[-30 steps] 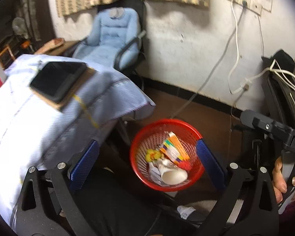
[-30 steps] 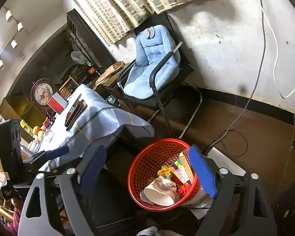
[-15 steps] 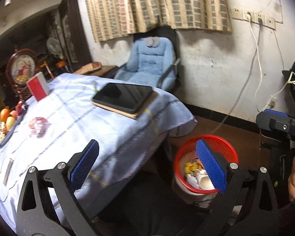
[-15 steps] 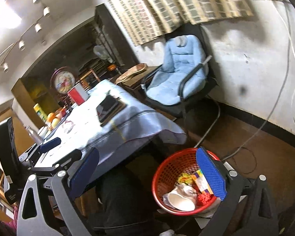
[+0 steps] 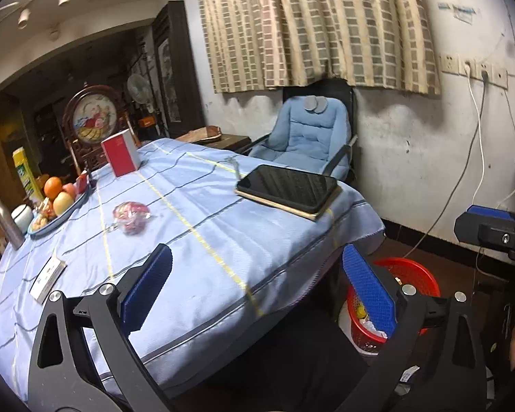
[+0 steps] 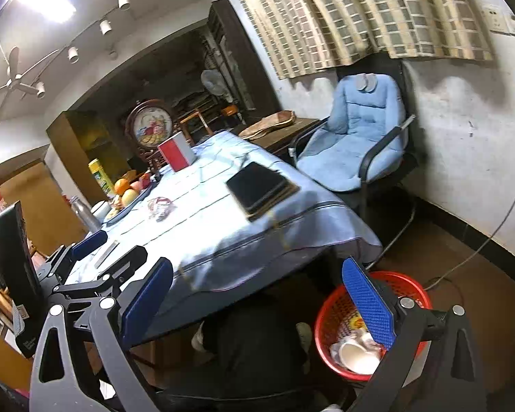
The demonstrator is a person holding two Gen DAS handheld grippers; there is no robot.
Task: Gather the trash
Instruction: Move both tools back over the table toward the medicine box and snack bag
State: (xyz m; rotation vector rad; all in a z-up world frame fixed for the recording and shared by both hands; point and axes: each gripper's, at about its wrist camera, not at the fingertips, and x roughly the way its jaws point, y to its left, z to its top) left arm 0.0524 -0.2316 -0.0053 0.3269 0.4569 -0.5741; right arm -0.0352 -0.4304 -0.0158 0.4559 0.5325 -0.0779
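The crumpled red wrapper (image 5: 131,217) lay mid-table on the blue tablecloth (image 5: 223,240), well apart from every edge. The red basket (image 5: 415,274) stood on the floor beside the table corner. Left gripper (image 5: 257,288) and right gripper (image 6: 257,295) stood wide open, empty.

We see the red basket (image 5: 415,274) only partly, behind a blue finger (image 5: 367,292); the trash inside it is perhaps paper, too small to tell.

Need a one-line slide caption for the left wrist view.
Open left hand-held gripper over the blue-clothed table, crumpled wrapper ahead, red trash basket on the floor.
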